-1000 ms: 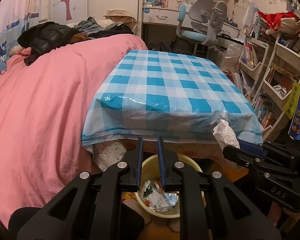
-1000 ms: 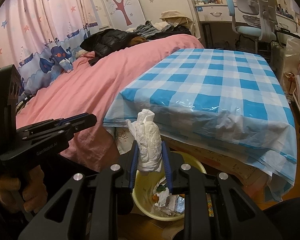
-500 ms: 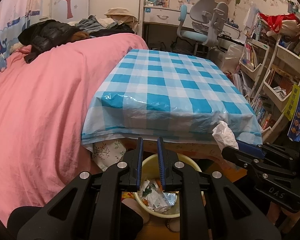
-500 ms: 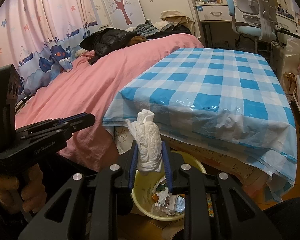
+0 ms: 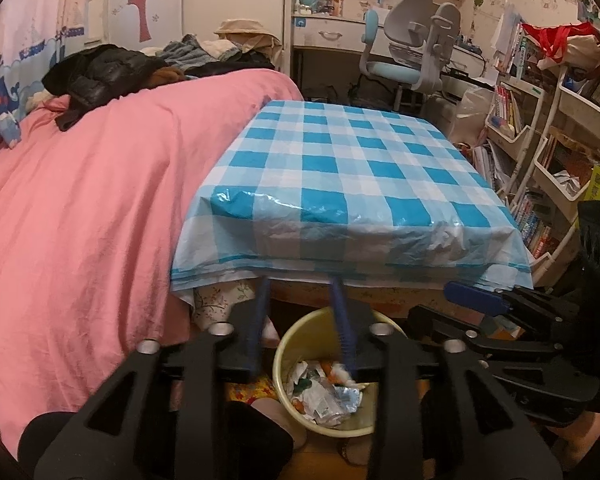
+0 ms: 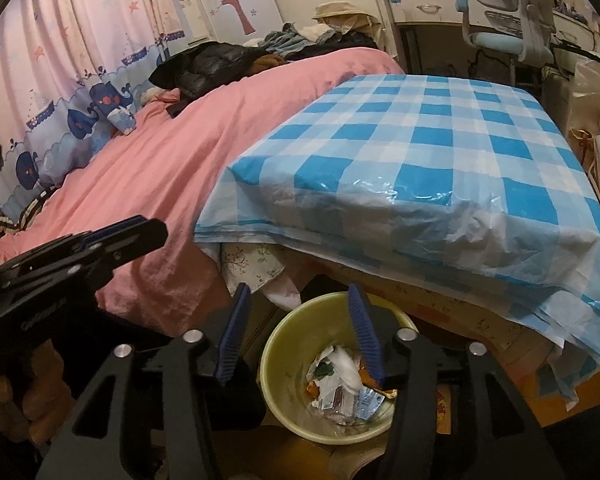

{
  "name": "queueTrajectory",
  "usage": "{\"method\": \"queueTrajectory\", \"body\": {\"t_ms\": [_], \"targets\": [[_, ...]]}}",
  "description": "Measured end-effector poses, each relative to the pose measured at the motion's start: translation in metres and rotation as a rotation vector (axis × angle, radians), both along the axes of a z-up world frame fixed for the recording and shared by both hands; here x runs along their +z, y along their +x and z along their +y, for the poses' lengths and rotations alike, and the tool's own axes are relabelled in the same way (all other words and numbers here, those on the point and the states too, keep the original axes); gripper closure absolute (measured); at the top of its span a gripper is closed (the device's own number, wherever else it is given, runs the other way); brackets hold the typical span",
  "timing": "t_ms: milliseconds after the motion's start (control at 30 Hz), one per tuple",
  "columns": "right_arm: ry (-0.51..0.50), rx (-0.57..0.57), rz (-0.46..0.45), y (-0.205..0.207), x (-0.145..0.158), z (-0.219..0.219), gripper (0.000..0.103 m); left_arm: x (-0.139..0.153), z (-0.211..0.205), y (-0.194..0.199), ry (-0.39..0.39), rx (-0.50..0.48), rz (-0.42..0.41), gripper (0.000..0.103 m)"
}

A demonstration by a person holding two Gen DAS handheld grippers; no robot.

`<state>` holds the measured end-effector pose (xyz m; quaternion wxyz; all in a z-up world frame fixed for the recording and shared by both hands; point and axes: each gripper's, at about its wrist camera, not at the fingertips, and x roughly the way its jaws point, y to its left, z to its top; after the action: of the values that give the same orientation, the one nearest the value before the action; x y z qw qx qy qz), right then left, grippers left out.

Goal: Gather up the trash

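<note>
A yellow trash bin (image 6: 284, 344) stands on the floor under the table's near edge, holding crumpled wrappers and a white tissue (image 6: 346, 366). It also shows in the left wrist view (image 5: 296, 332). My right gripper (image 6: 300, 300) is open and empty just above the bin's rim. My left gripper (image 5: 300, 284) is open and empty, above the bin at the table's edge. The right gripper also shows at the right of the left wrist view (image 5: 472, 300). The left gripper shows at the left of the right wrist view (image 6: 140, 232).
A table with a blue checked plastic cloth (image 5: 360, 168) overhangs the bin. A pink bed cover (image 5: 80, 200) lies to the left. A desk chair (image 5: 412, 48) stands behind, shelves of books (image 5: 548, 168) at the right.
My right gripper opened and let go of the white tissue, which now lies in the bin. My left gripper opened too. Both stay above the bin.
</note>
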<state>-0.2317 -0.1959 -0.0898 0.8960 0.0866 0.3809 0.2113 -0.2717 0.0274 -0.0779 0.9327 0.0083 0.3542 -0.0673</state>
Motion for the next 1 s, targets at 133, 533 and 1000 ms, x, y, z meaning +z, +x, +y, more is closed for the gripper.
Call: {"method": "queueTrajectory", "body": {"t_ms": [133, 533, 1000], "targets": [[-0.02, -0.047, -0.025, -0.004, 0.004, -0.004, 0.028, 0.005, -0.001, -0.002, 0.006, 0.021, -0.021, 0.046], [-0.185, -0.301, -0.252, -0.023, 0.043, -0.022, 0.008, 0.032, -0.01, -0.009, 0.07, 0.053, -0.118, 0.016], [-0.213, -0.379, -0.347, -0.038, 0.079, -0.039, 0.008, 0.086, -0.019, -0.025, 0.079, 0.038, -0.228, 0.01]]}}
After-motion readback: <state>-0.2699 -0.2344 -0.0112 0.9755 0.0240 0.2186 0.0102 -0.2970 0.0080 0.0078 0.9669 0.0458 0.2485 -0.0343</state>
